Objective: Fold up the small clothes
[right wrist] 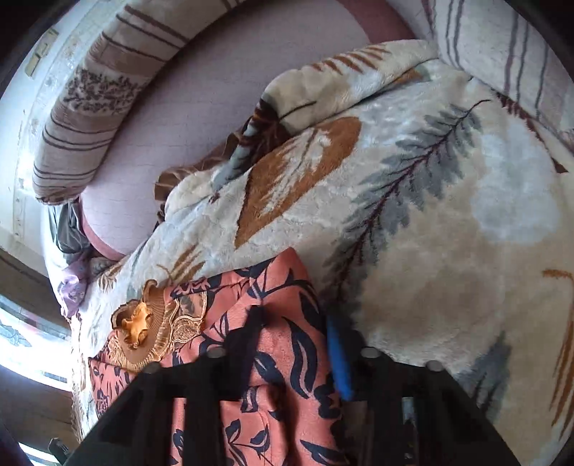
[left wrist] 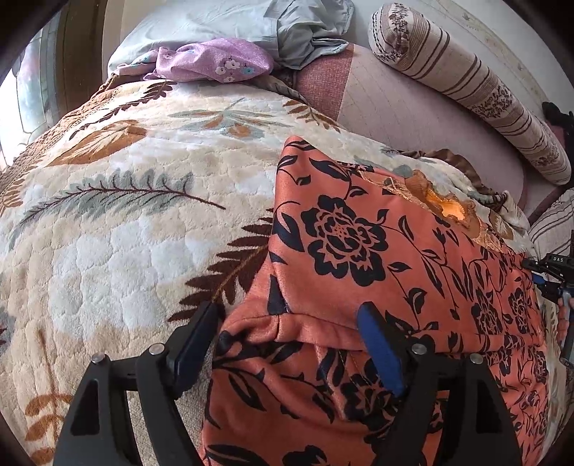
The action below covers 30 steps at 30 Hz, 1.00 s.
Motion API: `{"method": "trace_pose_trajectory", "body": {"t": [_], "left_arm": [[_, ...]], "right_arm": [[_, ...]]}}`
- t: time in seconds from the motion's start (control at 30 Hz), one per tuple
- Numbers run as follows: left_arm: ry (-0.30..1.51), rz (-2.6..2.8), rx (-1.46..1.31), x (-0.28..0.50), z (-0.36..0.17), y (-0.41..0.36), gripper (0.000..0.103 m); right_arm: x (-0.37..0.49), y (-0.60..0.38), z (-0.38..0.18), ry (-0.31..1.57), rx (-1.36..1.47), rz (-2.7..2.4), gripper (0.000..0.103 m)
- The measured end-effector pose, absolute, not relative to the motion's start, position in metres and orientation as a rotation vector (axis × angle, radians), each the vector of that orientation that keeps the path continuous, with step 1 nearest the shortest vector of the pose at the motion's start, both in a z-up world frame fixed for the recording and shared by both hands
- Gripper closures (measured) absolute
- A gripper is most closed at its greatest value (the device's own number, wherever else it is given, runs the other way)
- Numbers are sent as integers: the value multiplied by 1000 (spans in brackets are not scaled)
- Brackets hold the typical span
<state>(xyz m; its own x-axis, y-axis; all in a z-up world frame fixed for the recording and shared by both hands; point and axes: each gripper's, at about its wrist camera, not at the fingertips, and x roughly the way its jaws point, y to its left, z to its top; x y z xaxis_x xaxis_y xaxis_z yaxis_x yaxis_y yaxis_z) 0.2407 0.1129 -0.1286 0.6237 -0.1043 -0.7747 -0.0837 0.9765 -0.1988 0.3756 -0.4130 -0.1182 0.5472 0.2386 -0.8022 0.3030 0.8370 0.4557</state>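
An orange garment with a black flower print (left wrist: 376,258) lies on the plush leaf-patterned blanket (left wrist: 118,215), its gold lace collar (left wrist: 448,208) toward the far right. My left gripper (left wrist: 290,319) is open, its jaws straddling a folded edge of the garment without closing on it. The right gripper shows at the far right edge of the left wrist view (left wrist: 552,279). In the right wrist view my right gripper (right wrist: 294,319) is open, its jaws on either side of the garment's edge (right wrist: 283,344), the collar (right wrist: 150,322) to the left. The blanket (right wrist: 430,215) spreads beyond.
A striped bolster pillow (left wrist: 466,86) lies along the far side of the pink mattress (left wrist: 412,114). A purple flowered cloth (left wrist: 215,62) and a pale blue garment (left wrist: 305,32) lie at the head of the bed. Another striped cushion (right wrist: 502,53) sits at the right.
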Motion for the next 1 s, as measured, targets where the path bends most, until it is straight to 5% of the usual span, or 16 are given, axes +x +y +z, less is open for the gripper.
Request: {"method": "trace_pose_trajectory", "body": {"t": [0.03,0.07,0.33,0.4,0.43,0.47,0.7,0.77,0.8,0.83,1.0], "left_arm": [[900,-13,-225,241,-129,113,22],[900,-13,-226,241,-129,113,21],[817,-45,-321,235,-96,135,21],[778,-73,-340,237,-82,143,21],[779,-79,-347,243,-79,145,21],[792,-74,-347,252,-77,146,21],[927,-98,-323,344,-98,129,24],[1014,-88,-330,369,-121,129,74],[1063,-94,-368,378,-131,133,90],[1041,-96,-417,379,-130,138,91],[1014,-101,-324,379,-126,134,91]], "right_arm": [[378,-408,-117,1007,561,-35,85],[380,-407,-118,1015,516,-68,86],[320,-411,-93,848,464,-239,78],[294,-402,-80,786,522,-146,63],[285,-395,-77,777,557,-75,33],[277,-387,-76,773,587,-9,17],[287,-334,-92,837,667,356,17],[300,-338,-112,897,650,303,22],[301,-348,-124,919,667,253,30],[303,-359,-131,912,702,237,50],[303,-391,-121,880,758,183,51]]}}
